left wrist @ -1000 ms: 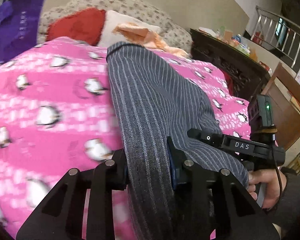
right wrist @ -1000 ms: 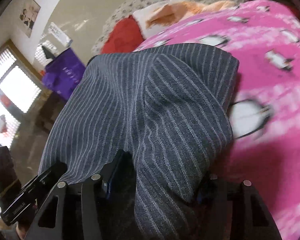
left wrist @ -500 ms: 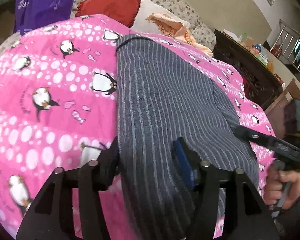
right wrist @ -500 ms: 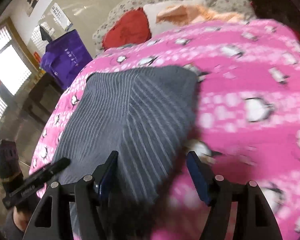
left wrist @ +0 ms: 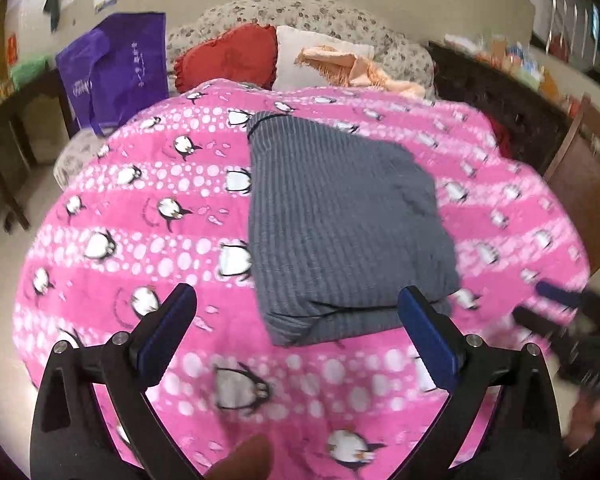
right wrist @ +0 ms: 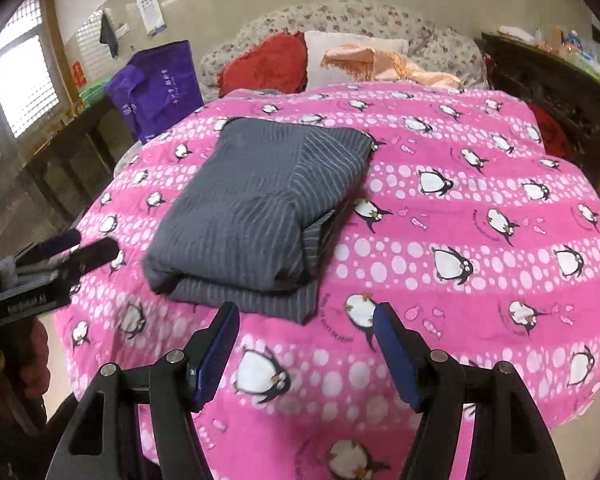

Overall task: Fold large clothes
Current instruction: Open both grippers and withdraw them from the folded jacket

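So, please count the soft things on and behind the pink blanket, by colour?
Grey: 1, folded garment
Red: 1, cushion
White: 1, pillow
Peach: 1, cloth
Purple: 1, bag
Total: 5

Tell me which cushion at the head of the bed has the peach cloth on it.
The white cushion, right of the red cushion; the peach cloth lies across it.

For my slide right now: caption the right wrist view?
Open right claw above folded grey striped garment on pink penguin blanket.
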The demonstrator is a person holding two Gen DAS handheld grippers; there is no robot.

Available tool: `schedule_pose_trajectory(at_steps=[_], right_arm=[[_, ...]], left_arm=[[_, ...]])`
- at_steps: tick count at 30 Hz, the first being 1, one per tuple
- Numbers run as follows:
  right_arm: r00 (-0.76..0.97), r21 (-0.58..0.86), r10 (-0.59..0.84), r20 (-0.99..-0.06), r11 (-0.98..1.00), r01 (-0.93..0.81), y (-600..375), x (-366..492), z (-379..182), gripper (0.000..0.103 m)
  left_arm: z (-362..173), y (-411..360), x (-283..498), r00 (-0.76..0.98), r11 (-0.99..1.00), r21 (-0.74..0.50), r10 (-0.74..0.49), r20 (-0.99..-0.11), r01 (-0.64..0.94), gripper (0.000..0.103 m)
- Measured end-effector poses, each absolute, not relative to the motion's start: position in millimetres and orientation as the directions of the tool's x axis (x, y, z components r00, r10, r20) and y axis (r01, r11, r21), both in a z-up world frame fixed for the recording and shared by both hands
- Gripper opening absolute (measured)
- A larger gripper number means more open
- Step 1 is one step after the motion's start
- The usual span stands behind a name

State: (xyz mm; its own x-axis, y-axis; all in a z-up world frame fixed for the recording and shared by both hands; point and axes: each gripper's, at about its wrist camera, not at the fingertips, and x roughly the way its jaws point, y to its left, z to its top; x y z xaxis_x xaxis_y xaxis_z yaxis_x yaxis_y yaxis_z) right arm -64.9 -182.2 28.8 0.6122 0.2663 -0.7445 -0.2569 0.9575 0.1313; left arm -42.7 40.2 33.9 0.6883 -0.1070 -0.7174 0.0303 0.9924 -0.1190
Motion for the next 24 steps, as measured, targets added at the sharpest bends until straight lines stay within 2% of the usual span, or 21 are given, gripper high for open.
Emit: schedule_pose_trajectory(at_steps=[3,9,24], right_arm=[[0.640,0.097,0.239,-0.730,0.964,-0.249,-176.7,-70.1,35.8,0.067],[0.669,0.092,0.220,-0.710,0.971,-0.221,-182.2,-82.7,43.9,0.068],[0.709,0.118,0.213,-0.673,0.976,-0.181,-192.2,-115.4,49.9,0.068]], left_arm=[[38.3,48.2,-39.5,0.677,0.982,-0.189,-0.121,-0.726,-0.027,0.101],[49.3,25.8,-47.6,0.638,0.995,-0.061,0.003,-0.770,-0.078,0.101],[56.0,5.9,-75.6,0.629,0.997,-0.055,-0.005,-0.778,-0.061,0.101]])
